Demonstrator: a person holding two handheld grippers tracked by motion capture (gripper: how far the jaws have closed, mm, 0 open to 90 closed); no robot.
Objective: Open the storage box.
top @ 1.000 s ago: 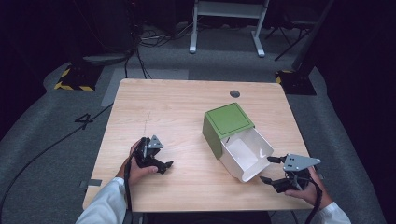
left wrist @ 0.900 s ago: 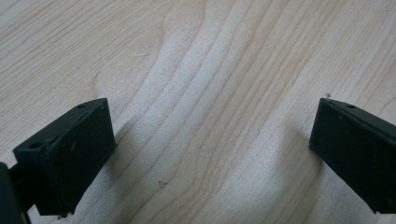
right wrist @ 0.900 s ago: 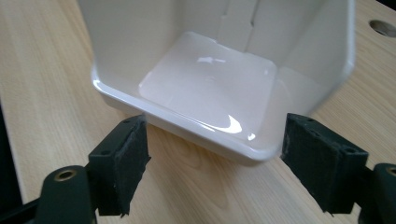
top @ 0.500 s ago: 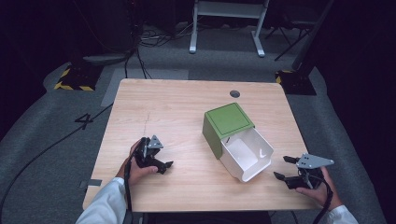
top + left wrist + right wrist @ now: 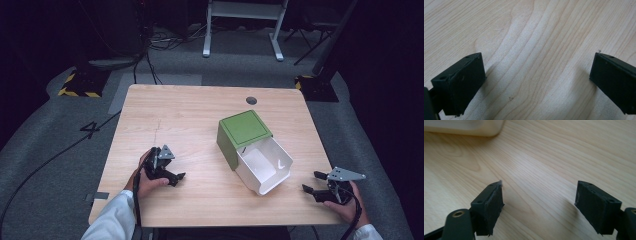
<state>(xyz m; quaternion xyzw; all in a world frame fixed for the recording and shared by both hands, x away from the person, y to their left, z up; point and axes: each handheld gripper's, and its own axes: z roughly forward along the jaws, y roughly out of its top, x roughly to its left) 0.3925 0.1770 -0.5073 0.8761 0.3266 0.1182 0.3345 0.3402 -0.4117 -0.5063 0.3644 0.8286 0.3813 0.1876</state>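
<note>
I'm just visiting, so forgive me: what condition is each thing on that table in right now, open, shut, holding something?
Green box with white drawer: lying on the wooden table, drawer pulled out, nothing visible inside.
Left gripper: open, holding nothing, jaws spread just above bare wood.
Right gripper: open, holding nothing, near the table's right edge, apart from the box.

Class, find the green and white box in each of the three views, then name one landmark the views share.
High view: the green and white box sits right of centre on the table, white open part toward the person.
Left gripper view: not in it.
Right gripper view: a white corner at the top left edge, likely this box.
Shared landmark: the light wood grain of the table.
</note>
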